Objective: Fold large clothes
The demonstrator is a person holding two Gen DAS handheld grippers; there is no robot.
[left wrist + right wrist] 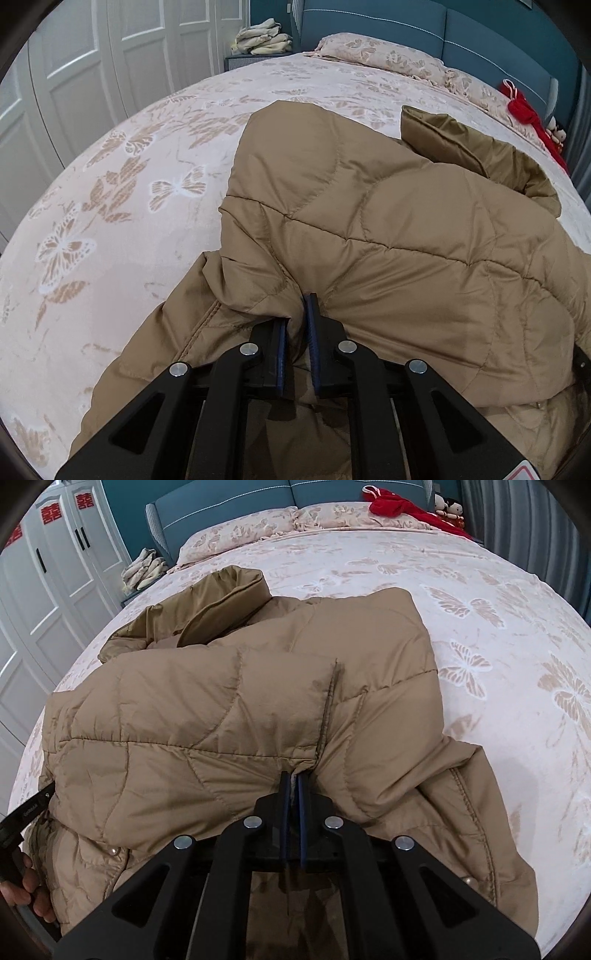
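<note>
A tan quilted puffer jacket (pixel 388 229) lies on the bed, its lower part doubled over toward the collar (pixel 454 140). My left gripper (pixel 297 317) is shut on a pinch of the jacket's folded edge, fabric bunched between its blue pads. In the right wrist view the same jacket (pixel 229 709) spreads ahead, collar (pixel 229 594) at the far side. My right gripper (pixel 294 782) is shut on the folded edge near a seam. The left gripper's body and the hand holding it (pixel 22 834) show at that view's left edge.
The bed has a pink bedspread with butterfly print (pixel 129 206), pillows (pixel 258 524) at the headboard, and red cloth with small dolls (pixel 410 506) at the far corner. A nightstand holds folded pale cloth (pixel 264 37). White wardrobe doors (pixel 55 572) stand on the left.
</note>
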